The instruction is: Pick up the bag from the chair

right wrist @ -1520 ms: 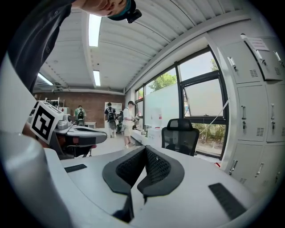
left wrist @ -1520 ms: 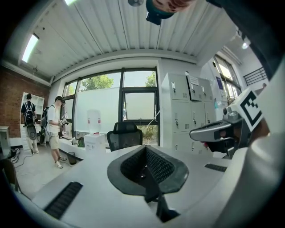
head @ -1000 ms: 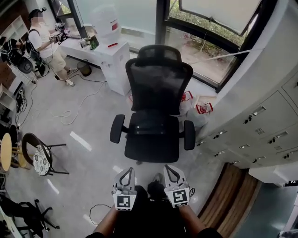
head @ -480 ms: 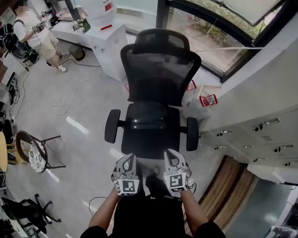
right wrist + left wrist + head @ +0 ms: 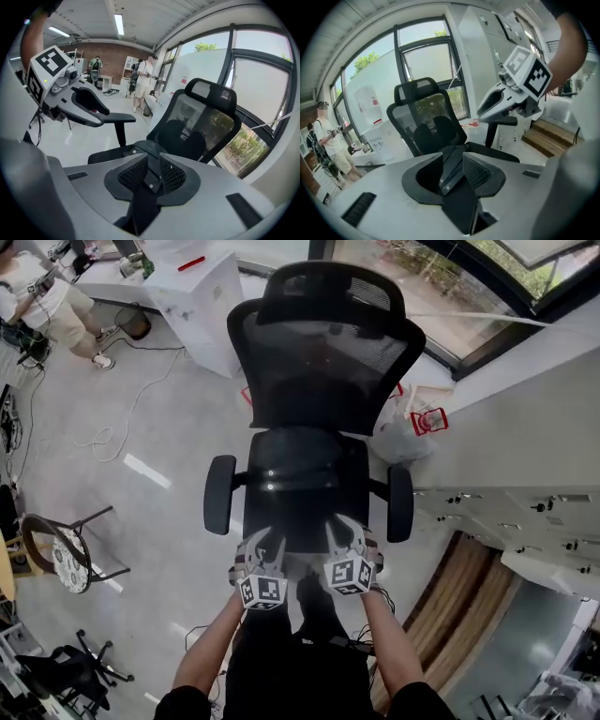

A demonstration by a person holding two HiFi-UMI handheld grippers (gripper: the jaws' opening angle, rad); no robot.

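Observation:
A black office chair (image 5: pixel 323 352) faces me, and a glossy black bag (image 5: pixel 298 474) lies flat on its seat. Both grippers hover side by side at the seat's front edge. My left gripper (image 5: pixel 263 545) is open, and the bag's near edge (image 5: pixel 449 172) with small rivets shows between its jaws. My right gripper (image 5: pixel 346 536) is open too, and its ribbed pads (image 5: pixel 133 176) flank the bag's edge (image 5: pixel 149 174). The left gripper view catches the right gripper (image 5: pixel 511 93) at upper right. The left gripper (image 5: pixel 70 101) appears at the left of the right gripper view.
A white cabinet (image 5: pixel 192 296) and a person (image 5: pixel 37 296) are at the far left. A small round chair (image 5: pixel 66 554) and loose cables (image 5: pixel 103 442) lie on the floor to the left. Plastic bags (image 5: pixel 403 427) sit by the window, and grey lockers (image 5: pixel 506 512) line the right.
Both grippers have moved forward from above the floor in front of the chair to the seat's front edge. The chair now fills more of the head view.

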